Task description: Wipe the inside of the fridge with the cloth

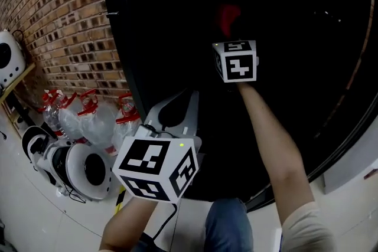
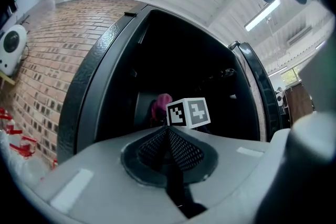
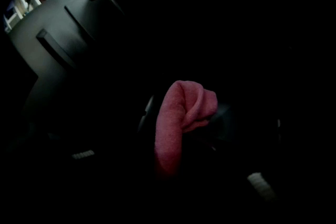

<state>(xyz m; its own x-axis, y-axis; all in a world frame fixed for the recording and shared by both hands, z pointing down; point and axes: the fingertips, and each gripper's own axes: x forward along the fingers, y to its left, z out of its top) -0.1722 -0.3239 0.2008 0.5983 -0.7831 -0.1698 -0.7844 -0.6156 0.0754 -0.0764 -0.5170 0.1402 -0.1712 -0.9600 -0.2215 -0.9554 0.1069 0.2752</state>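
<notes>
Head view: the fridge (image 1: pixel 121 38) stands open, its inside black. The right gripper (image 1: pixel 234 49) reaches in at arm's length, and the red cloth (image 1: pixel 228 18) shows dimly at 12 o'clock from its marker cube. The left gripper (image 1: pixel 180 104) hangs outside, at 7 o'clock from the right one. Water bottles (image 1: pixel 88 118) with red caps stand by the brick wall (image 1: pixel 59 9) at 9 o'clock.

Left gripper view: its fingers are pressed together with nothing between them. The cloth shows inside the fridge, touching the right gripper's cube at 10 o'clock.

Right gripper view: all is dark, but the fingers pinch the cloth, which folds over and droops toward 6 o'clock.
</notes>
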